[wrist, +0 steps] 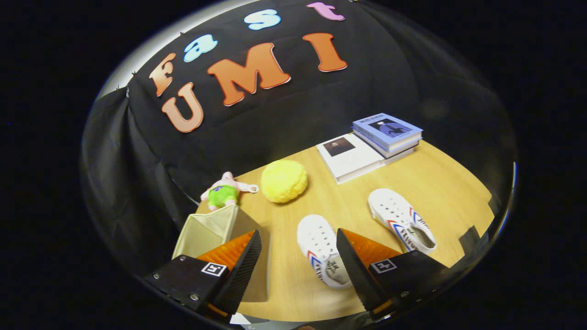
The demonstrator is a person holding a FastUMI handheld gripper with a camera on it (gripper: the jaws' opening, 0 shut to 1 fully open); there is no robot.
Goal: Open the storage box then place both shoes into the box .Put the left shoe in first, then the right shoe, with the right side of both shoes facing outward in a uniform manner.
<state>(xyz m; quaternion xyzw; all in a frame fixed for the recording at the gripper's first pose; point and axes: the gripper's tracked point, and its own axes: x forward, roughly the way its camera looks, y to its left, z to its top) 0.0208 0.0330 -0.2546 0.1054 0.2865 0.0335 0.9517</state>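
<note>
Across the wooden tabletop [440, 192] everything I need lies spread ahead of me. Largest on it is the stack of books [367, 149] at the far side, a blue-covered one lying on top of a white one, close to the dark cloth wall. Next comes the beige storage box [206, 231], standing just beyond my left finger, its flap tilted up so that I see into its pale inside. Two white shoes with red and blue stripes lie nearer to me: one shoe [321, 250] sits just ahead of my fingers, its heel partly hidden behind the right finger, and the other shoe [402, 220] lies beyond the right finger, well apart from the first. I cannot tell which is the left one. A yellow fuzzy ball [284, 181] rests between the box and the books, and a small pink and green plush toy [224, 191] lies just behind the box. My gripper [298, 256] hangs above the tabletop with its fingers spread wide, grasping nothing.
</note>
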